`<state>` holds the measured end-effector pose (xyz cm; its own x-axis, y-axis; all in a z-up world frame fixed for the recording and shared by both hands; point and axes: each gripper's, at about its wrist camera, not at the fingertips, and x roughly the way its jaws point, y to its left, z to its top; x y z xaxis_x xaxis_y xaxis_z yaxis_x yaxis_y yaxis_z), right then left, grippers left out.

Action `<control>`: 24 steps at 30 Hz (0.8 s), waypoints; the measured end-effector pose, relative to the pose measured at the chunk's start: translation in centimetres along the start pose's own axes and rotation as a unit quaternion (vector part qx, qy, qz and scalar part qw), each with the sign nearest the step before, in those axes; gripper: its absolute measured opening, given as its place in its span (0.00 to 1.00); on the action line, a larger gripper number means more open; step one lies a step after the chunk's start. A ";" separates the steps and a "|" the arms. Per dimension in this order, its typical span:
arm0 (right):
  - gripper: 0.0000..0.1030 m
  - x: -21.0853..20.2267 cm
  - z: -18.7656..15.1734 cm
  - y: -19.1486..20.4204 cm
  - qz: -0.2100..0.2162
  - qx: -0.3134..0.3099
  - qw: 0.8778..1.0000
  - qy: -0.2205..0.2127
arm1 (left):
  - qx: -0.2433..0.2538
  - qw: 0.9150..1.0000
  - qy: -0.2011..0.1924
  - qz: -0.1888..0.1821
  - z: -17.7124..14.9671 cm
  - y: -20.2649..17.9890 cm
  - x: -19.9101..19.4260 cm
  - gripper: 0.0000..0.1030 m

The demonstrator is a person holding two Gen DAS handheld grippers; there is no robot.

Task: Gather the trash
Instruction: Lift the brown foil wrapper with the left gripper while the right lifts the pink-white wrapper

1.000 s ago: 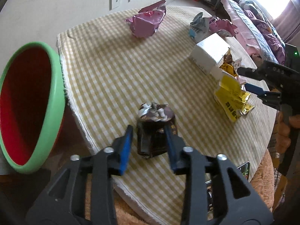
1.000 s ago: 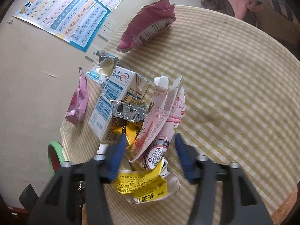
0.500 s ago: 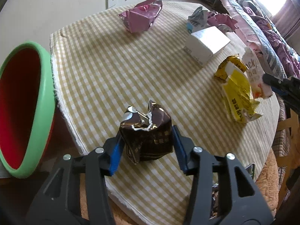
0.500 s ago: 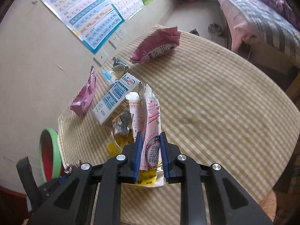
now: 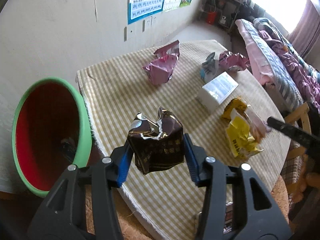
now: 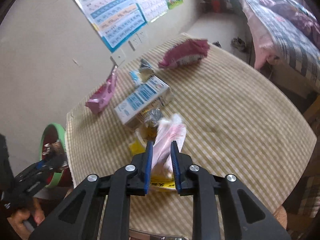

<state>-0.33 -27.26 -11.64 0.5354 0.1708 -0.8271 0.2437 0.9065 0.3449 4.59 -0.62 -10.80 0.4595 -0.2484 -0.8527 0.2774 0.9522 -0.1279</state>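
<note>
change: left claw (image 5: 158, 156) has lifted brown wrapper (image 5: 157, 140) clear of surface (image 5: 120, 92), frame centre | right claw (image 6: 161, 160) grips pink wrapper (image 6: 170, 138), jaws easing open, raised | next: likely both to bin (image 5: 84, 120), left

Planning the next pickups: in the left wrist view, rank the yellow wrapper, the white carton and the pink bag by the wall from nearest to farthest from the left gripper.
1. Yellow wrapper, right, near the table edge.
2. White carton, right, further back.
3. Pink bag, far centre, toward the wall.
</note>
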 end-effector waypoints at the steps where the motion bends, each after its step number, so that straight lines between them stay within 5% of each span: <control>1: 0.36 0.7 0.1 -0.4 -0.006 0.003 1.000 0.011 | -0.002 1.000 0.000 -0.001 0.0 0.1 -0.2 0.45; 2: 0.50 1.2 0.1 -0.8 -0.013 0.004 1.000 0.019 | -0.004 1.000 0.001 -0.002 -0.1 0.3 -0.2 0.45; 5: 0.59 1.7 0.3 -1.8 -0.019 0.016 0.999 0.023 | -0.009 1.000 0.006 0.000 -0.3 0.4 0.0 0.45; 17: 0.61 4.0 0.7 -2.9 0.077 0.119 0.985 0.095 | -0.014 1.000 0.017 -0.001 -0.8 0.6 0.4 0.45; 24: 0.61 3.1 1.2 -2.6 0.073 0.120 0.987 0.083 | -0.022 1.000 0.019 0.003 -0.8 1.1 0.5 0.45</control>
<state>1.67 -29.51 -14.60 0.4440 0.3719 -0.8152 0.3695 0.7528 0.5448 4.46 0.45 -11.74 0.4276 -0.2372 -0.8723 0.2366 0.9607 -0.1452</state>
